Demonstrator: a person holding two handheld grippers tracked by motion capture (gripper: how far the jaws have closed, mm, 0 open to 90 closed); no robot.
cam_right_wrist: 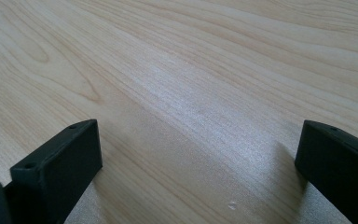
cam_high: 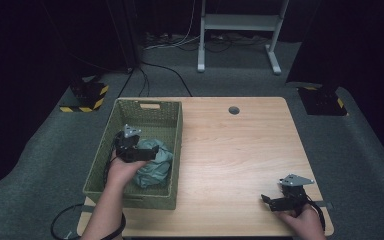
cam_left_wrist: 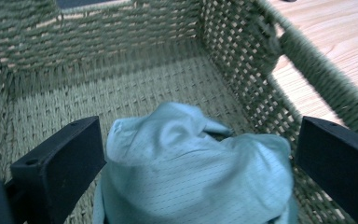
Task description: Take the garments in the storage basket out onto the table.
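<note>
A crumpled pale teal cloth (cam_high: 155, 165) lies in the near right part of a green woven basket (cam_high: 130, 112) on the table's left side. My left gripper (cam_high: 147, 150) hangs inside the basket just over the cloth. In the left gripper view its jaws stand wide apart, and the cloth (cam_left_wrist: 191, 172) bulges up between them without being pinched. My right gripper (cam_high: 270, 201) rests low over the table's near right corner, open, with bare wood (cam_right_wrist: 191, 93) between its jaws.
The wooden table (cam_high: 235, 150) has a round cable hole (cam_high: 234, 110) near its far edge. A white stand's legs (cam_high: 237, 35) are on the floor beyond the table. The basket's right wall (cam_left_wrist: 279, 51) rises close beside the cloth.
</note>
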